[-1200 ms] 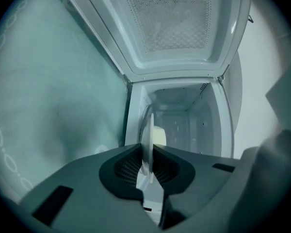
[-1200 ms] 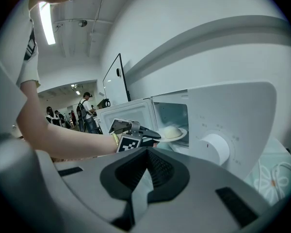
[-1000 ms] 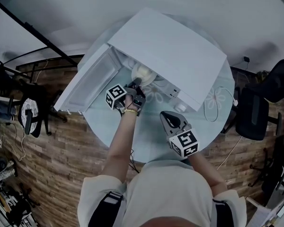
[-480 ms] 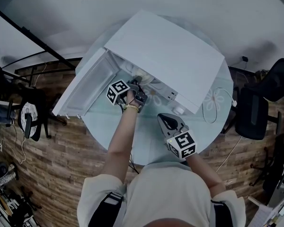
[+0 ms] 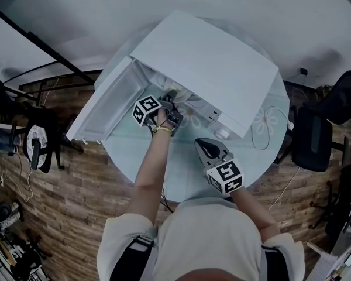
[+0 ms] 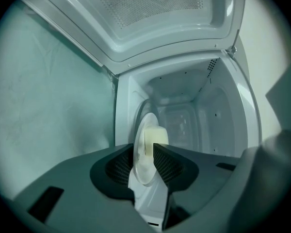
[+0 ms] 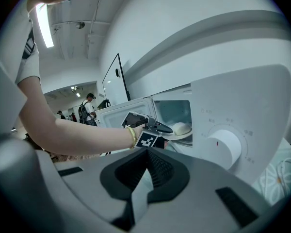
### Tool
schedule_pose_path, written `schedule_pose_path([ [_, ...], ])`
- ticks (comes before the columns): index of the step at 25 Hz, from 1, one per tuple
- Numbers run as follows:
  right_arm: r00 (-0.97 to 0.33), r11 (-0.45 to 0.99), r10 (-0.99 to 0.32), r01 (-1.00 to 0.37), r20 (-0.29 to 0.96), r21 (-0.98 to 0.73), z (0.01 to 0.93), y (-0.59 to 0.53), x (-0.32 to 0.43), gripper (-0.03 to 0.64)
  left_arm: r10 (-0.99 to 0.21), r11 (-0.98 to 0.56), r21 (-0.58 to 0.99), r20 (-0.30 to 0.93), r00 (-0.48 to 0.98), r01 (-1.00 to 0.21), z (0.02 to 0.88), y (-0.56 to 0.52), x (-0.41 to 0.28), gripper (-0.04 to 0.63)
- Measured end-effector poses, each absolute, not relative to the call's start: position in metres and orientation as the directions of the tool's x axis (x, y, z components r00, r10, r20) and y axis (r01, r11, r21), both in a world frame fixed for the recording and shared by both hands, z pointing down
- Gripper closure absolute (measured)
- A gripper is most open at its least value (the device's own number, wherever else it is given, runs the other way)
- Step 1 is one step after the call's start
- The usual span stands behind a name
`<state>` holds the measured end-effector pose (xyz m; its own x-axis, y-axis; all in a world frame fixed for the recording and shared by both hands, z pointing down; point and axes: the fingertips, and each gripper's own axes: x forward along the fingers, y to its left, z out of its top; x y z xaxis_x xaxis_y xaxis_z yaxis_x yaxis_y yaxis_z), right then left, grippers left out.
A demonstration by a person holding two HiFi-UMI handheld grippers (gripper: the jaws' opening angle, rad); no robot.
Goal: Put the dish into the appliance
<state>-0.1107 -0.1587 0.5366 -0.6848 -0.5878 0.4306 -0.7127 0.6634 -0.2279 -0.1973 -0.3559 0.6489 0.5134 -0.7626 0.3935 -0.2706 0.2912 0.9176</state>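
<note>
Round glass desk (image 5: 184, 183) over a plank floor (image 5: 88, 180), and the white microwave (image 5: 207, 63) takes up its far half. The door (image 5: 108, 107) is swung fully wide to the left, and its outer edge hangs out past the desk's rim over the floor.

The left gripper (image 5: 171, 95) is reaching into the open mouth of the oven. Its jaws have just been opening and now stand apart, with the rim of the dish (image 6: 146, 154) between the pads and not pinched. The dish carries a pale bun. It sits just inside the front lip of the cavity, with plenty of empty chamber behind it and clear wall on either side. Whether it rests on the oven floor I can't tell.

From the right gripper view, the dish (image 7: 180, 130) shows just left of the control panel and its big dial (image 7: 228, 147). The right gripper (image 5: 203, 145) hovers over bare glass in front of the microwave, jaws closed together with nothing in them, well apart from the left one. A white cable (image 5: 266, 130) loops near the desk's right edge.
</note>
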Motion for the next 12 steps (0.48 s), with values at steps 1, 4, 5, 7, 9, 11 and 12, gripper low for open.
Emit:
schedule_pose_path([
  [1,-0.685,0.664,-0.588,-0.713,0.43,-0.227,0.536,-0.158,-0.111,0.611,-0.762,0.288,0.917,0.393,0.515,-0.275,0.648,-0.356,-0.197,0.485],
  [4,-0.685,0.665,-0.589,-0.712,0.43,-0.224,0.535,-0.156,-0.111,0.611,-0.76,0.286,0.917,0.394,0.517,-0.279,0.647,-0.353,-0.197,0.474],
  [5,-0.685,0.665,-0.589,-0.712,0.429,-0.223,0.534,-0.155,-0.111,0.611,-0.76,0.285,0.917,0.394,0.517,-0.278,0.646,-0.351,-0.197,0.472],
  [7,-0.686,0.667,-0.59,-0.711,0.427,-0.221,0.532,-0.153,-0.112,0.611,-0.76,0.284,0.917,0.393,0.518,-0.28,0.644,-0.347,-0.198,0.472],
  [9,-0.688,0.67,-0.59,-0.709,0.422,-0.218,0.53,-0.15,-0.113,0.611,-0.76,0.281,0.916,0.394,0.517,-0.285,0.643,-0.342,-0.199,0.471],
  [11,-0.69,0.673,-0.59,-0.707,0.418,-0.217,0.529,-0.147,-0.113,0.611,-0.761,0.276,0.917,0.392,0.517,-0.289,0.641,-0.336,-0.201,0.471],
  [12,-0.691,0.674,-0.59,-0.706,0.417,-0.216,0.528,-0.146,-0.113,0.611,-0.762,0.272,0.917,0.391,0.517,-0.292,0.639,-0.332,-0.201,0.471],
])
